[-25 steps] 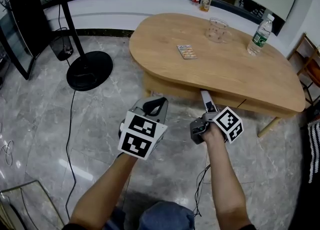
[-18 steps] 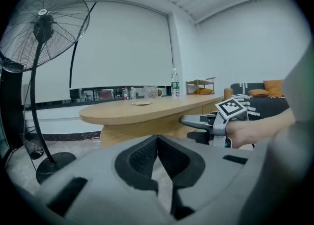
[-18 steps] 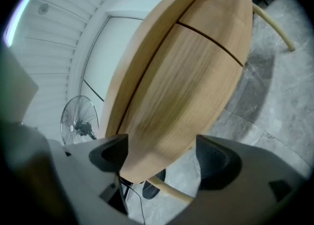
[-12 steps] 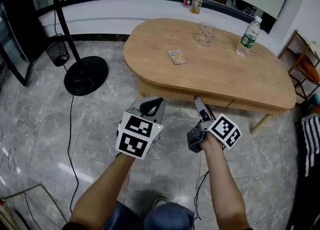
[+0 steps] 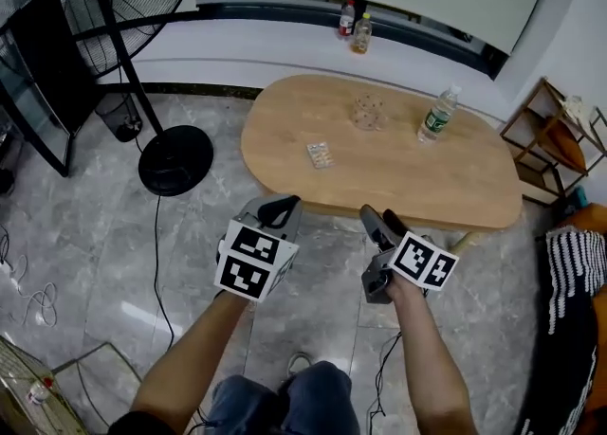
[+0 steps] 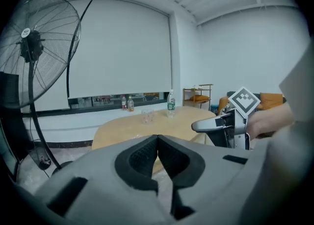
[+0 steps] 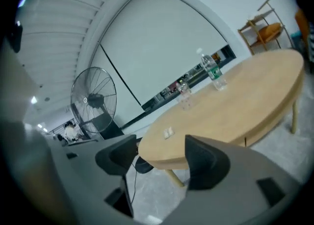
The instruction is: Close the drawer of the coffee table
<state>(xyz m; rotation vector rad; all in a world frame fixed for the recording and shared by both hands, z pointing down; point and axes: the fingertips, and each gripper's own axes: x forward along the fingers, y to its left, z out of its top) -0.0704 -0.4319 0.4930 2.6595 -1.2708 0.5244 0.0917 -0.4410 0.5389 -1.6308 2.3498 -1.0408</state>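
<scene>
The oval wooden coffee table (image 5: pixel 398 163) stands ahead of me on the marble floor. No drawer sticks out from its front apron (image 7: pixel 255 133), where only a thin dark seam shows. My left gripper (image 5: pixel 280 206) hangs in the air short of the table's near edge, its black pads pressed together with nothing between them (image 6: pixel 157 143). My right gripper (image 5: pixel 376 220) is beside it at the same height. Its jaws (image 7: pixel 159 158) are apart and closing, with nothing between them. From the left gripper view the right gripper (image 6: pixel 221 126) shows clear of the table (image 6: pixel 142 123).
On the table are a water bottle (image 5: pixel 433 117), a clear glass (image 5: pixel 367 111) and a blister pack (image 5: pixel 320 154). A standing fan's round base (image 5: pixel 175 160) and its cable (image 5: pixel 156 262) are at the left. Two bottles (image 5: pixel 353 26) stand on the back ledge and a wooden shelf (image 5: pixel 545 135) is at the right.
Both grippers have risen and drawn back from the table's front edge. The head view has risen too, so the table looks smaller and farther. The right gripper has rolled.
</scene>
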